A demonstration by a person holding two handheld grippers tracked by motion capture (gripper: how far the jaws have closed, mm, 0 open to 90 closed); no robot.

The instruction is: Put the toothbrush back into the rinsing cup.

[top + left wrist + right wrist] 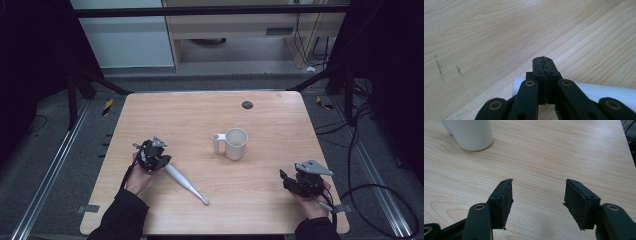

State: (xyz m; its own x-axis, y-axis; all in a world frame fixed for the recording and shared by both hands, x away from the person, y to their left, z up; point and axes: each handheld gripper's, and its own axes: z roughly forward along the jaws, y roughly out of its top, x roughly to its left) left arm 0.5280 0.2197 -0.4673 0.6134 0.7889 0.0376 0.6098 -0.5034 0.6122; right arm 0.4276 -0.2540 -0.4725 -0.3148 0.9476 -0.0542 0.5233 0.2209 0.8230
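Observation:
A white toothbrush-like wand (pixel 186 183) lies slantwise on the wooden table (pixel 190 112), thick end up-left, thin tip toward the front. My left gripper (pixel 158 161) sits over its thick end. In the left gripper view the jaws (pixel 543 60) are pressed flat together with nothing between them, and the wand's white handle (pixel 599 91) runs underneath them. A white mug (pixel 236 144) stands upright at mid-table, handle to the left. My right gripper (pixel 286 178) rests at the front right, jaws (pixel 539 188) wide apart over bare wood, with the mug (pixel 471 132) ahead to the left.
A small black round disc (pixel 247 104) lies near the table's far edge. Metal rails and cables run along the floor on both sides. Bare wood stretches between the mug and the right gripper.

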